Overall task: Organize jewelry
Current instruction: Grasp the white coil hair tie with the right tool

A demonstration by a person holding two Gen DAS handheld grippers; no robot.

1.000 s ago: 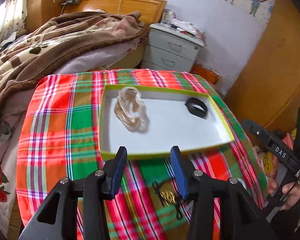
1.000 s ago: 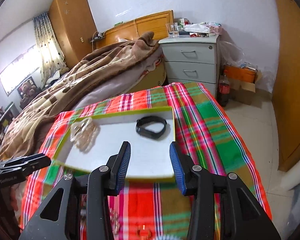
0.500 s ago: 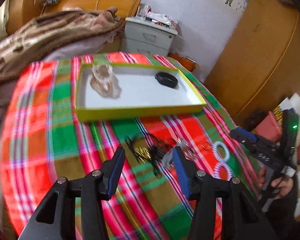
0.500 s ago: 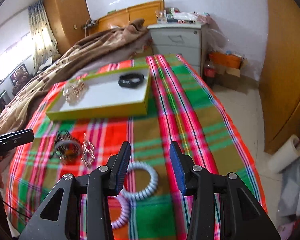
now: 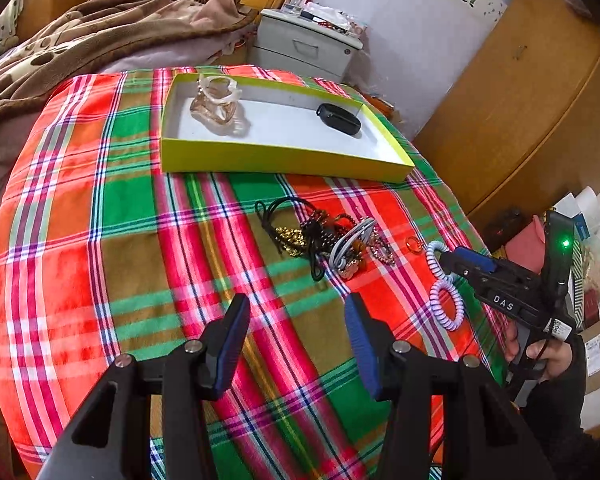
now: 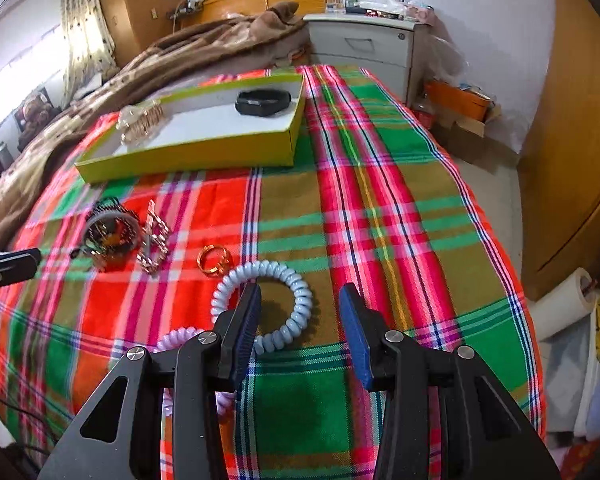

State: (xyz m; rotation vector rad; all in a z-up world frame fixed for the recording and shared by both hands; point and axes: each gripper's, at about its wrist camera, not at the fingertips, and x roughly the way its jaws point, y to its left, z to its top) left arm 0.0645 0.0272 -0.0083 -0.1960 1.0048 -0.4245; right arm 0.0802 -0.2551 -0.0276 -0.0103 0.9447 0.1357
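A yellow-green box (image 5: 260, 158) (image 6: 188, 160) with a white floor holds a clear bracelet pile (image 5: 218, 106) (image 6: 140, 122) and a black band (image 5: 338, 118) (image 6: 264, 102). On the plaid cloth lie a tangle of necklaces (image 5: 320, 238) (image 6: 110, 236), a gold chain (image 6: 154, 240), a gold ring (image 6: 213, 260) (image 5: 413, 244), a pale blue coil bracelet (image 6: 300, 300) and a lilac coil bracelet (image 5: 446, 306) (image 6: 176, 338). My left gripper (image 5: 296, 320) is open and empty, near of the tangle. My right gripper (image 6: 300, 316) (image 5: 466, 260) is open over the blue coil.
The plaid cloth (image 5: 100, 240) covers a small table beside a bed with a brown blanket (image 5: 80, 32). A grey nightstand (image 6: 364, 44) stands behind. A wooden wardrobe (image 5: 520, 100) is at the right. A paper roll (image 6: 564, 304) lies on the floor.
Both grippers have drawn back from the box toward the near edge of the table. The loose jewelry has come into view. My right gripper now hovers over the blue coil bracelet.
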